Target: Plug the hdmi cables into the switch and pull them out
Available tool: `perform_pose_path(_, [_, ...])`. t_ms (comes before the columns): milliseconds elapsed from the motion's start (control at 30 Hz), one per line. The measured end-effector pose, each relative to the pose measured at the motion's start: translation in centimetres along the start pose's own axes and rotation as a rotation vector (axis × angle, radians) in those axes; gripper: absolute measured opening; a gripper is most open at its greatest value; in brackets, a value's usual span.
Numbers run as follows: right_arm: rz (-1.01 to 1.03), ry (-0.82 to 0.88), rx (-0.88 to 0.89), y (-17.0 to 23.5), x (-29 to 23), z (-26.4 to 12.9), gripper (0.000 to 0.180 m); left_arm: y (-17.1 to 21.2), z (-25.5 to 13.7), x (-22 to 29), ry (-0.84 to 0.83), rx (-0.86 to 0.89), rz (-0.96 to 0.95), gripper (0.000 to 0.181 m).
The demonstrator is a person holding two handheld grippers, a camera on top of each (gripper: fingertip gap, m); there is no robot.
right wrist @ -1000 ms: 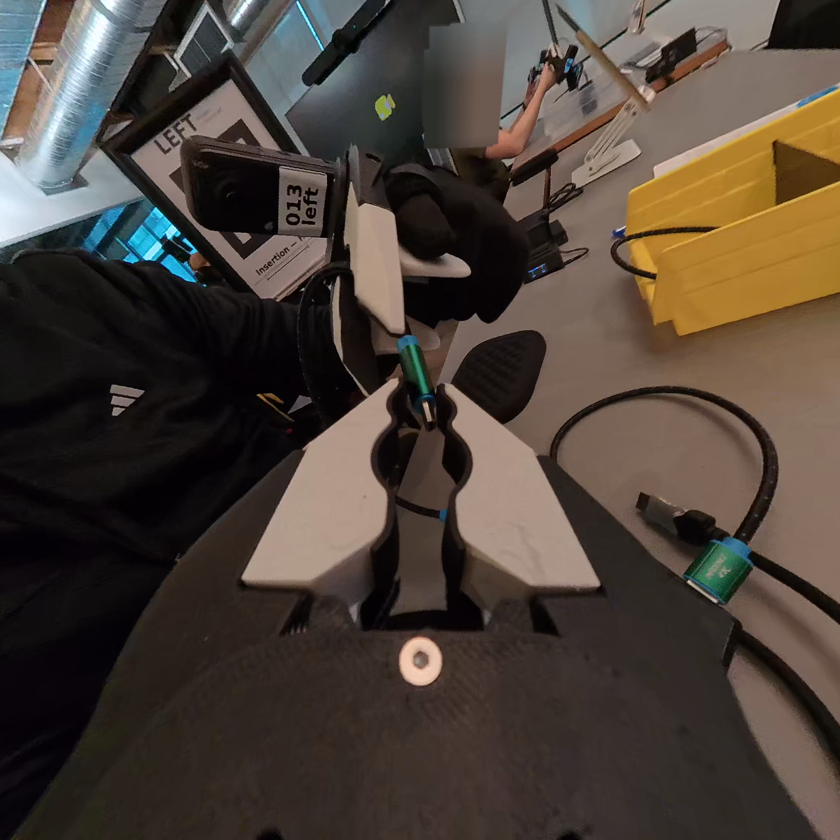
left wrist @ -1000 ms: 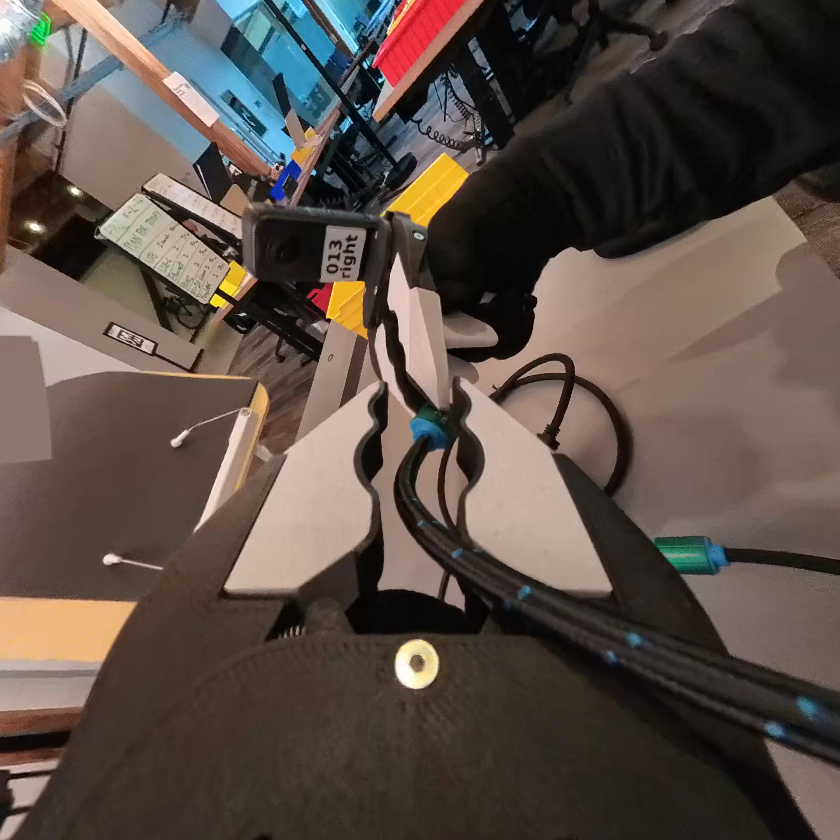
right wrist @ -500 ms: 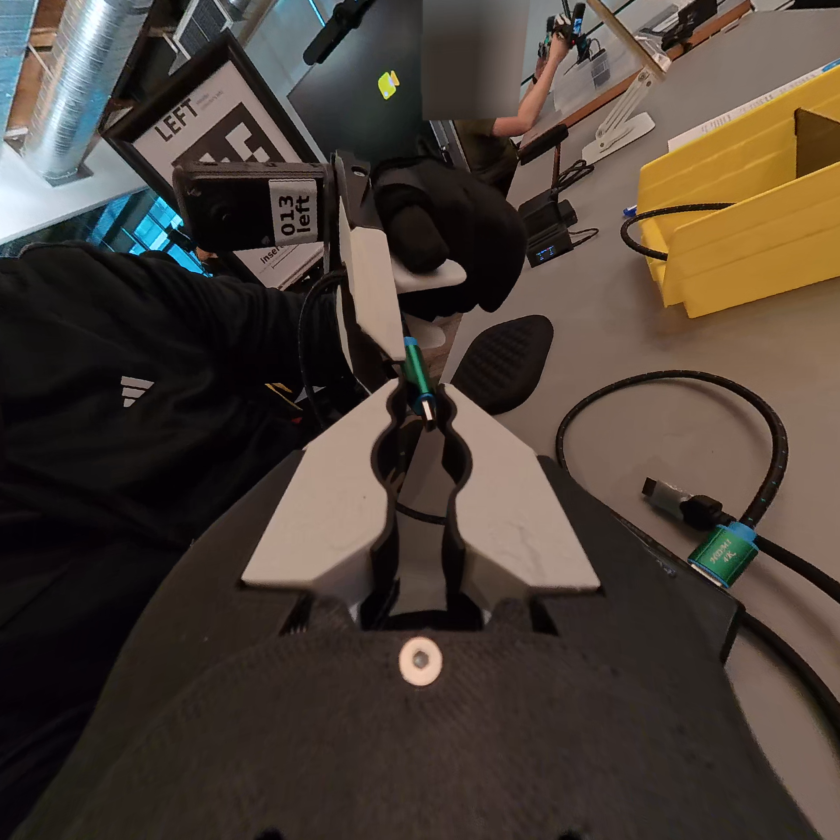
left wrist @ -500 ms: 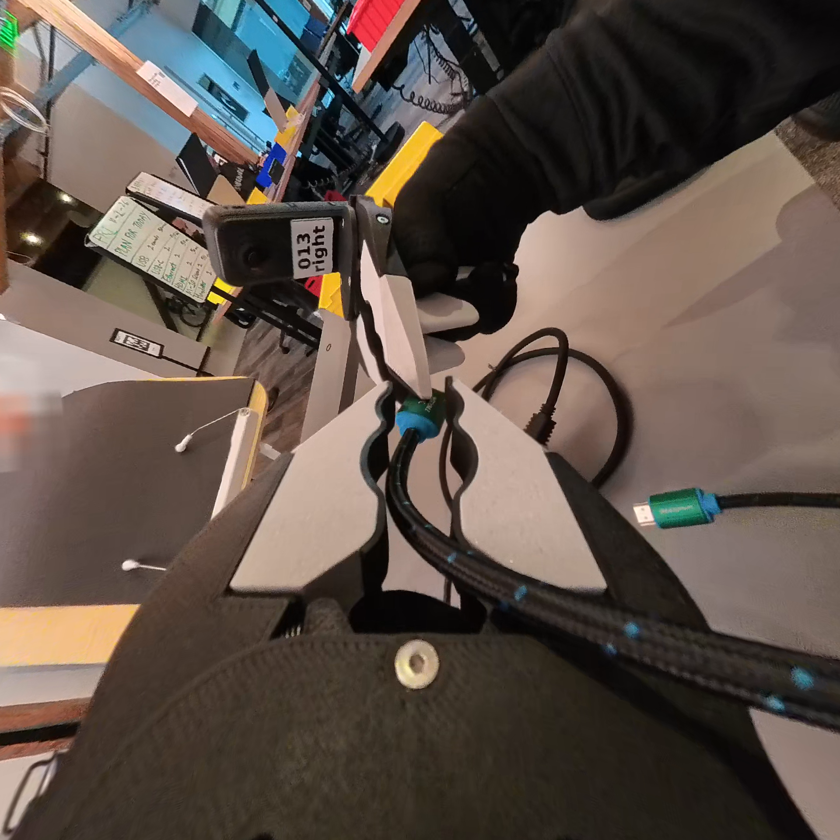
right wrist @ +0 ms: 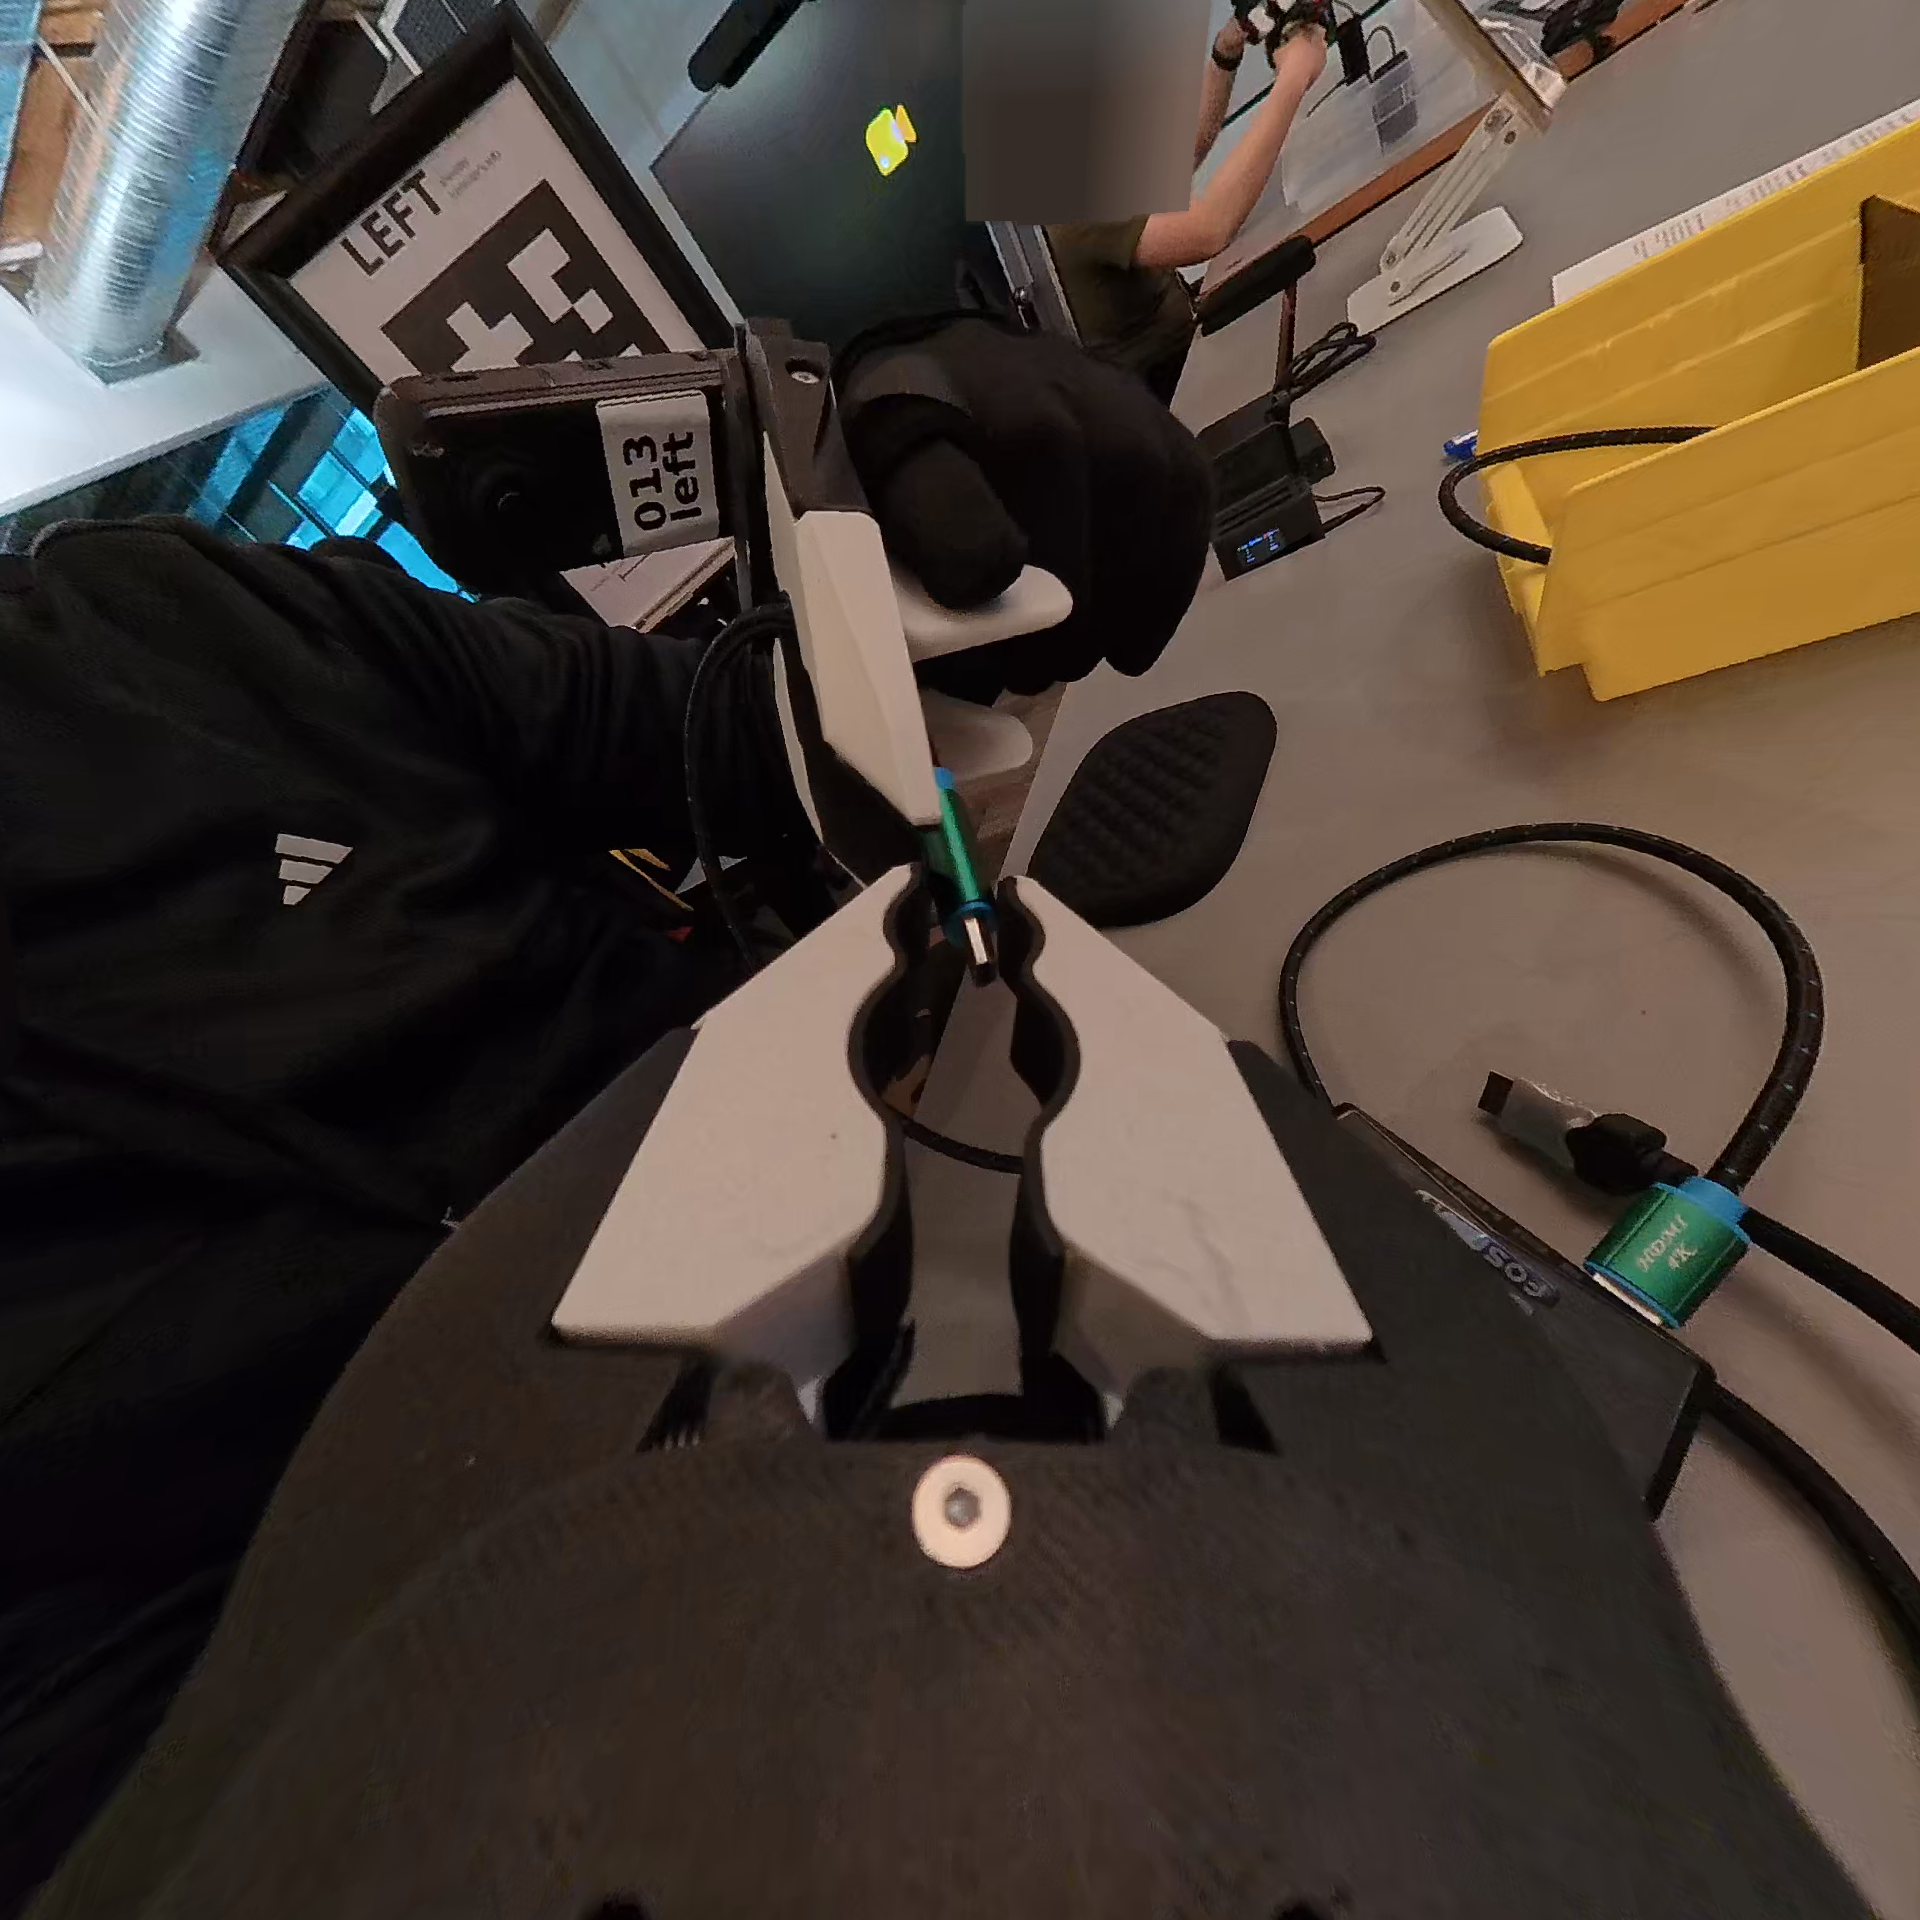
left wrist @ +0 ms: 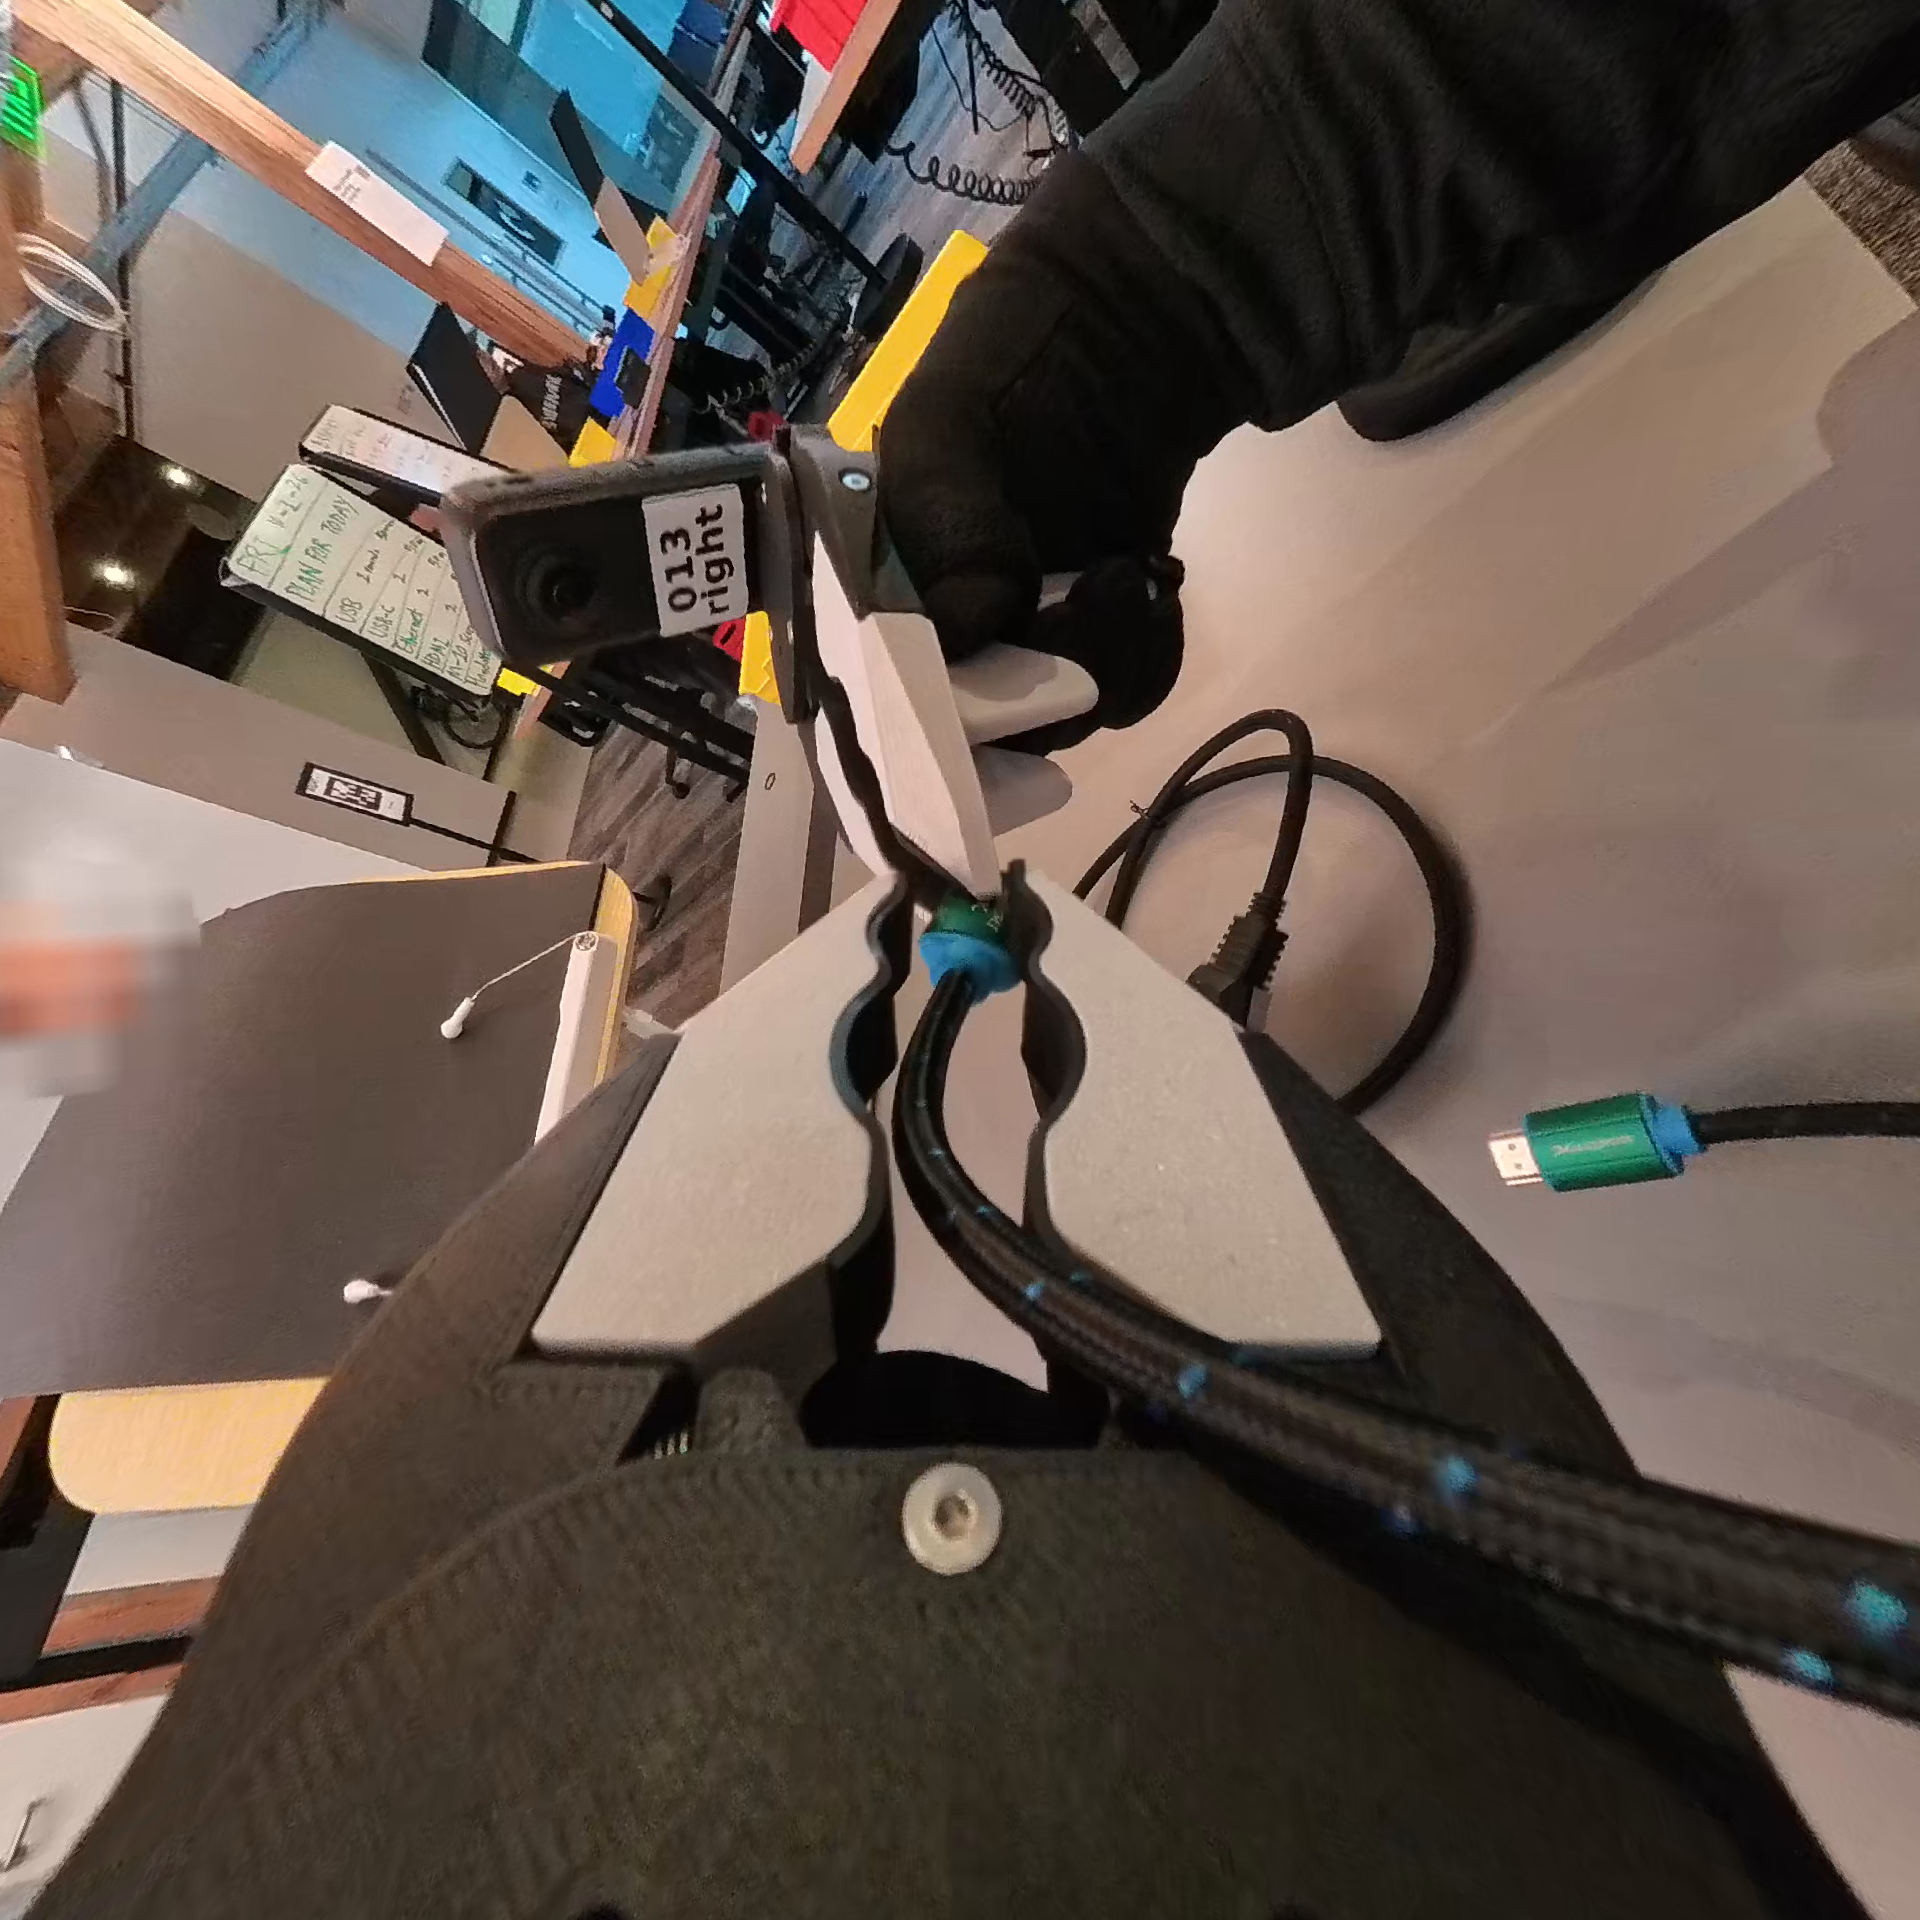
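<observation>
My left claw (left wrist: 961, 902) is clamped on the green HDMI plug (left wrist: 964, 928) at its blue collar. Its braided cable (left wrist: 1195, 1340) runs back between the fingers and off to the lower right. My right claw (right wrist: 958, 914) faces it tip to tip, with the jaws set narrow. The plug's metal tongue sits in the gap between my fingertips (right wrist: 1023, 904), and I can't see either one pressing on it. This reads to me as a hand-over or a regrip in the air above the grey worktop (right wrist: 1403, 748), before any plugging.

The black box I take for the switch (right wrist: 1538, 1340) lies on the worktop under my right claw's right side, mostly hidden by it. A second green plug (right wrist: 1662, 1257) lies just beside it. The left wrist view shows that plug's tongue bare, so it isn't seated. A thinner black cable with a grey plug (right wrist: 1527, 1127) loops near them. A yellow bin (right wrist: 1704, 436) stands well apart toward the far edge.

The risks I see:
- If the right claw closes on the bare tongue and not the green shell, it may slip, or I may bend the metal.
- If the left lets go before the right has a firm hold, the heavy braided cable could drag the plug out and down onto the worktop.
- The two claws are tip to tip, so a small tilt could knock the plug askew, and it would then meet a port crooked.
- I can't see the ports from here, so lining the plug up would be guesswork.
</observation>
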State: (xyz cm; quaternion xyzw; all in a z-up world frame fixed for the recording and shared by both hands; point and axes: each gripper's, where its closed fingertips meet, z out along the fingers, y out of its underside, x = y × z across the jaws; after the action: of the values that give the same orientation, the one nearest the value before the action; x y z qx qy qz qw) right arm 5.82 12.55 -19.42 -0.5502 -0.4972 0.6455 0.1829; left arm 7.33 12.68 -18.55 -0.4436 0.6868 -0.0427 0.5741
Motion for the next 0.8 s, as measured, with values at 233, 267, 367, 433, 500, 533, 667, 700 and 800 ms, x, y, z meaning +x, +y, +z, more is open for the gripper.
perform_pose_path(233, [0.006,-0.016,-0.005,0.20,-0.09,0.17,0.010,-0.34,-0.02,0.19,0.011,0.019,-0.013,0.014])
perform_pose_path(267, [0.007,-0.019,-0.002,0.16,-0.14,0.15,0.010,-0.34,-0.06,0.16,0.011,0.019,-0.012,0.014])
perform_pose_path(367, [0.005,-0.017,-0.003,0.09,-0.24,0.07,0.010,-0.26,-0.13,0.06,0.008,0.017,-0.002,0.016])
perform_pose_path(433, [0.002,-0.010,-0.009,0.14,-0.22,0.00,0.010,0.17,-0.10,0.27,0.014,-0.010,0.024,0.017])
perform_pose_path(500, [0.001,-0.011,-0.010,0.15,-0.24,0.00,0.010,0.24,-0.11,0.34,0.012,-0.021,0.044,0.018])
perform_pose_path(533, [0.001,-0.013,-0.010,0.15,-0.27,0.02,0.010,0.20,-0.12,0.37,0.013,-0.024,0.049,0.018])
perform_pose_path(667, [0.001,-0.007,-0.021,0.28,-0.29,-0.01,0.010,0.26,-0.11,0.46,0.014,-0.037,0.075,0.019])
perform_pose_path(700, [0.002,-0.003,-0.027,0.35,-0.26,0.02,0.010,0.34,-0.09,0.52,0.015,-0.044,0.084,0.021])
perform_pose_path(800, [0.005,-0.002,-0.033,0.44,-0.26,0.02,0.010,0.38,-0.11,0.53,0.010,-0.055,0.105,0.023])
